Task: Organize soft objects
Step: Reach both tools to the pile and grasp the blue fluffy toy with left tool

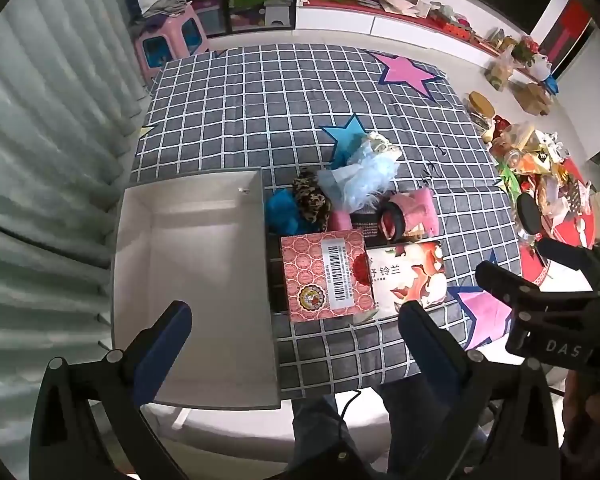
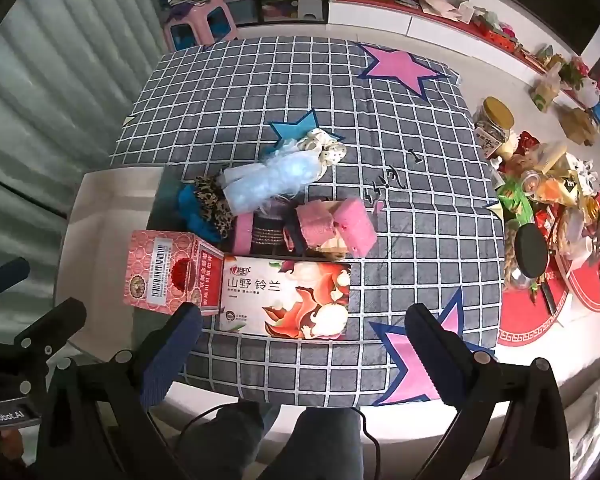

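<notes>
Two tools hang above the checked tabletop (image 1: 260, 92), both pointing steeply down.

Left wrist view: the left tool (image 1: 296, 344) is spread wide and grasps nothing, above the near edge of an empty grey box (image 1: 204, 272). The soft objects (image 1: 352, 192) lie in a heap just right of the box, behind a red carton (image 1: 324, 276).

Right wrist view: the right tool (image 2: 304, 348) is also released and empty. This view shows the whole flowered tissue pack (image 2: 288, 300) beside the carton, and more of the pink soft pieces (image 2: 340, 228); the box is mostly hidden.
</notes>
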`<state>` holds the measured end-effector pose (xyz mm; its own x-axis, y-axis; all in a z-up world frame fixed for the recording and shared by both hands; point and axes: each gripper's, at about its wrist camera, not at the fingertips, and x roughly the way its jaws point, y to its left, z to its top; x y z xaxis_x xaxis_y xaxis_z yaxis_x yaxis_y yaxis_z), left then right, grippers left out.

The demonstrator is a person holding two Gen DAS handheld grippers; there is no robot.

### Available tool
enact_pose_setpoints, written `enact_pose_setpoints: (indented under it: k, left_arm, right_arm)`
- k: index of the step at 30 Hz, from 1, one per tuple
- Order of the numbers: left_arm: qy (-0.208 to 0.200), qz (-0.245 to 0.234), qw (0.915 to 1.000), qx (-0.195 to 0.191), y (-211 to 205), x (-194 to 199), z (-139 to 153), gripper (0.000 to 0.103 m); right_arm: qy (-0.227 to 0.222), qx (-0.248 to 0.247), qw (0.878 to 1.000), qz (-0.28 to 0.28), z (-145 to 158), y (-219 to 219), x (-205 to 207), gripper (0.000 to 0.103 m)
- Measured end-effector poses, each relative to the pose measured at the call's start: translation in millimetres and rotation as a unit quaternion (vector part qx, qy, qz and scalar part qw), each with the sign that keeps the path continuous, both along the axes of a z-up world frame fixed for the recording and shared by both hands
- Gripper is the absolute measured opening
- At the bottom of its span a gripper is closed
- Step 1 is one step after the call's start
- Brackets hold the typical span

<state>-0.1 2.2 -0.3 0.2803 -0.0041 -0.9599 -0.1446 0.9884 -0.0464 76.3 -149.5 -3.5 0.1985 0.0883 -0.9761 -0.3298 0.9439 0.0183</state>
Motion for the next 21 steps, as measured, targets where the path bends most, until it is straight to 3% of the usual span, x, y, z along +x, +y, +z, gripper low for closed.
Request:
enact_pose_setpoints:
  k: [4, 13, 21]
  left_arm:
    - [-0.008, 0.002, 1.0000, 0.003, -7, -6, 0, 0.103]
    - [0.024, -0.006, 0.9996, -0.011, -4, 33, -20, 0.103]
    - [0.032, -0.010, 0.9992, 0.021, -19, 78, -35, 0.103]
  right_arm:
    - [0.004, -0.003, 1.000, -0.004, 0, 2, -1, 0.102]
    - [0.027, -0.001, 0.999, -0.031, -12, -23, 12, 0.102]
    - [0.056, 0.021, 0.996, -0.060, -37, -54, 52, 0.102]
